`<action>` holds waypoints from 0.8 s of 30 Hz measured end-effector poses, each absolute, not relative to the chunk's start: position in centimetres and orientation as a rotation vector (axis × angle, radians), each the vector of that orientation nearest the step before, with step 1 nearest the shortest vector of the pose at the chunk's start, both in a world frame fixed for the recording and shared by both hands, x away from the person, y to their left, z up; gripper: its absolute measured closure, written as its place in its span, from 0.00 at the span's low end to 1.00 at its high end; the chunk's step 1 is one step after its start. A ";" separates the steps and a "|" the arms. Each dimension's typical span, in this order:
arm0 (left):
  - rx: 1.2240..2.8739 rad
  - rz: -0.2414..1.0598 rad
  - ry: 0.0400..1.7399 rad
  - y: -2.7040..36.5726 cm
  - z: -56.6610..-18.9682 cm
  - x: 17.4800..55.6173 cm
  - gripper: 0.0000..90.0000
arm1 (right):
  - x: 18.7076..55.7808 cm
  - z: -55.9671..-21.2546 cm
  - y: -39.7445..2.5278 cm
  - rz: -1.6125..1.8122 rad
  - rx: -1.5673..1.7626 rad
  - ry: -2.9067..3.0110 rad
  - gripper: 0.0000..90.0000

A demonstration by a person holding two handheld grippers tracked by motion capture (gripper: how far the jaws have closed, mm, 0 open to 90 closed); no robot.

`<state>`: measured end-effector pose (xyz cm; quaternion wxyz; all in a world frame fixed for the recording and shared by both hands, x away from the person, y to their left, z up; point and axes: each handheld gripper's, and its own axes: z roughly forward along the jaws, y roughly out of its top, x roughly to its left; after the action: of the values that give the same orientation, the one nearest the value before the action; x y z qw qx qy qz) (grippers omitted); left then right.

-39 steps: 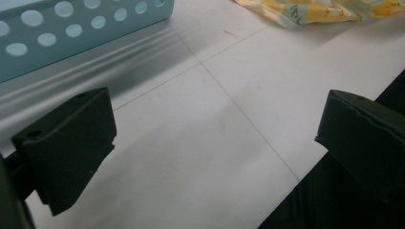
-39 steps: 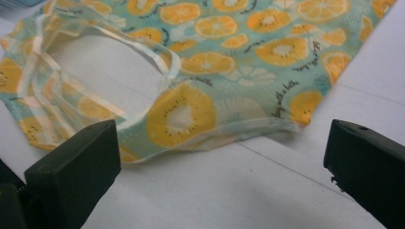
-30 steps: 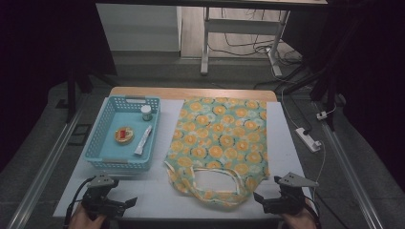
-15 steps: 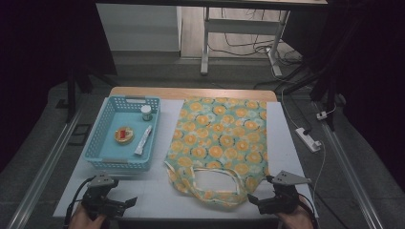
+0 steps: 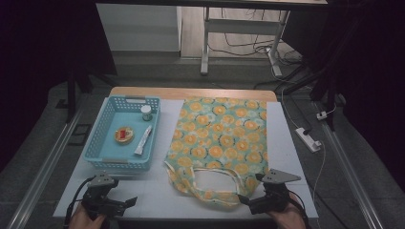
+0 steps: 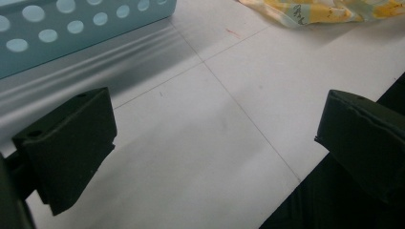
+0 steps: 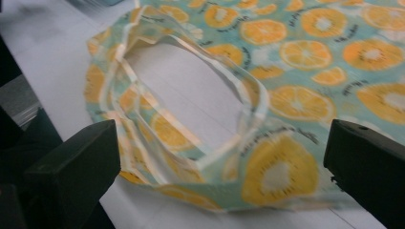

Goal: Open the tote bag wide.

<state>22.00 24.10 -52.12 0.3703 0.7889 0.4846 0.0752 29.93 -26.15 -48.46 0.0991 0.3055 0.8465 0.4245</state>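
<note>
A: Right gripper (image 5: 244,199), lower right of frame: fingers spread, low at the handle loop of the orange-print bag (image 5: 219,138), which lay flat mid-frame on the bench (image 5: 282,143).

B: Left gripper (image 5: 130,202), lower left: fingers spread over bare bench, blue basket (image 5: 102,136) above.

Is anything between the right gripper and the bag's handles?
Nothing visible. The right gripper is open, facing the handles of the orange-print bag, with bare table beneath.

Lab test bench, metal rails (image 5: 43,171) (floor cables (image 5: 248,45)), power strip (image 5: 308,139)
</note>
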 end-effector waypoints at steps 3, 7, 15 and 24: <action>2.024 0.192 1.244 24.1 -52.1 22.0 0.00 | 30.0 -48.3 -25.4 1.254 0.870 2.523 0.00; 2.025 0.190 1.245 24.1 -52.1 22.1 0.00 | 30.1 -48.3 -24.1 1.211 0.849 2.562 0.00; 2.024 0.189 1.248 24.1 -52.2 22.1 0.00 | 29.9 -48.3 -21.8 1.199 0.797 2.650 0.00; 2.027 0.189 1.249 24.1 -52.2 22.1 0.00 | 28.9 -48.8 -19.1 1.189 0.694 2.737 0.00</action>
<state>22.09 24.07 -52.17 0.3679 0.7892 0.4863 0.0735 28.86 -19.14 -48.78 0.0387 0.2264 0.8927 0.3877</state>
